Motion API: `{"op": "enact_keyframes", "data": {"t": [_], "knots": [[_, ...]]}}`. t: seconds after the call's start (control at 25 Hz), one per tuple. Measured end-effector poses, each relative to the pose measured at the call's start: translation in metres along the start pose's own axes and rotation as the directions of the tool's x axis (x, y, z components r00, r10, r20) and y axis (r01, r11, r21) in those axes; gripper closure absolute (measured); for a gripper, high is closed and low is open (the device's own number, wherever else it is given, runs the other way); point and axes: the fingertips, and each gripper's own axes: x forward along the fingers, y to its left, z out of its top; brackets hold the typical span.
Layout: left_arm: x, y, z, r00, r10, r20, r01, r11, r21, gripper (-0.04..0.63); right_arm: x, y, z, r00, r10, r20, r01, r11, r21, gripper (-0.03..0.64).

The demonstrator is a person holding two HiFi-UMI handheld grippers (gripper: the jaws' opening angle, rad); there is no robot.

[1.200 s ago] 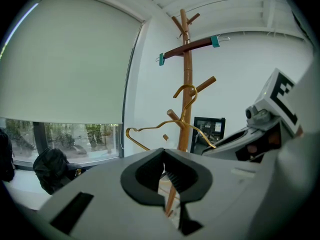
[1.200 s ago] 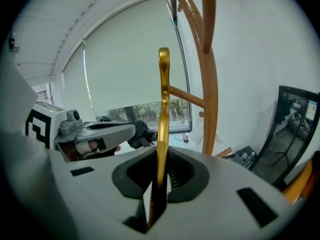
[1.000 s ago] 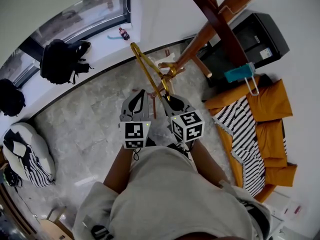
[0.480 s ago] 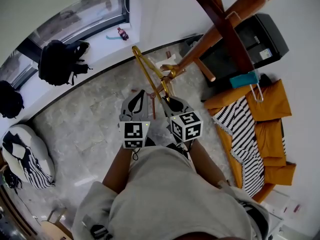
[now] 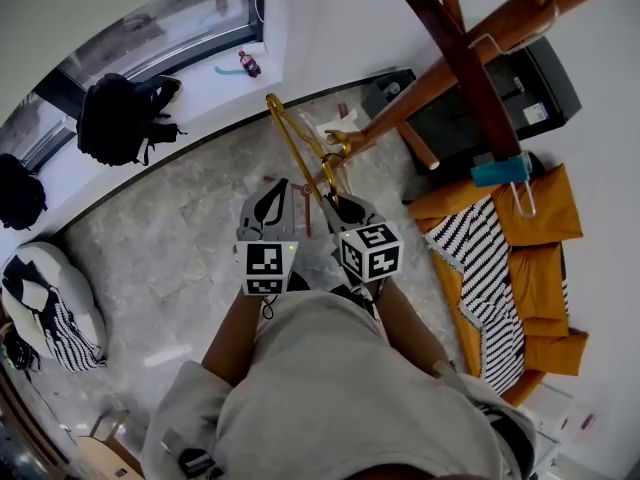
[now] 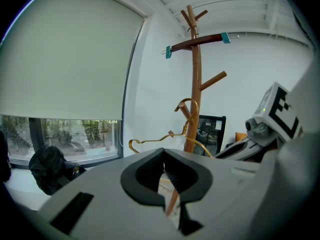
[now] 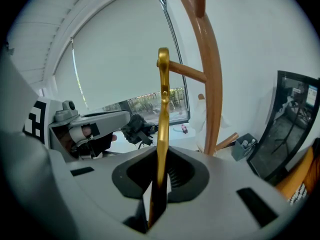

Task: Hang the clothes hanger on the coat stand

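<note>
Hardly shifted since a second ago, the right hand-held gripper (image 5: 330, 202) clamps the hanger (image 5: 290, 143), hook by a low peg (image 5: 360, 133) of the stand (image 5: 440, 73), left hand-held gripper (image 5: 283, 194) closed, empty; the hook should settle fully over the peg before release.

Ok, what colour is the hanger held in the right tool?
Gold, a shiny metal hanger; shows best in the right gripper view.

Coat stand (image 5: 410, 101) apparently blocks ahead.
</note>
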Motion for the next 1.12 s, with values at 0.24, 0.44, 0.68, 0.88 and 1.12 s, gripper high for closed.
{"op": "enact_keyframes", "data": {"t": [0.24, 0.44, 0.68, 0.88, 1.12], "knots": [[0.002, 0.002, 0.0, 1.0, 0.005, -0.003, -0.005, 1.0, 0.0, 0.584, 0.004, -0.003, -0.002, 1.0, 0.002, -0.011, -0.002, 1.0, 0.008, 0.583], [0.004, 0.002, 0.001, 1.0, 0.006, -0.005, -0.006, 1.0, 0.001, 0.584, 0.007, -0.006, -0.004, 1.0, 0.004, -0.021, -0.004, 1.0, 0.014, 0.583], [0.006, 0.005, -0.002, 1.0, 0.008, -0.011, -0.008, 1.0, 0.006, 0.584, 0.012, -0.009, -0.006, 1.0, 0.0, -0.023, 0.0, 1.0, 0.018, 0.583], [0.012, 0.005, -0.001, 1.0, -0.001, -0.017, 0.001, 1.0, 0.012, 0.584, 0.015, -0.016, -0.008, 1.0, -0.005, -0.027, 0.006, 0.999, 0.04, 0.583], [0.021, 0.003, 0.001, 1.0, -0.02, -0.02, 0.02, 1.0, 0.017, 0.584, 0.018, -0.026, -0.011, 0.999, -0.02, -0.032, 0.021, 0.998, 0.06, 0.583]]}}
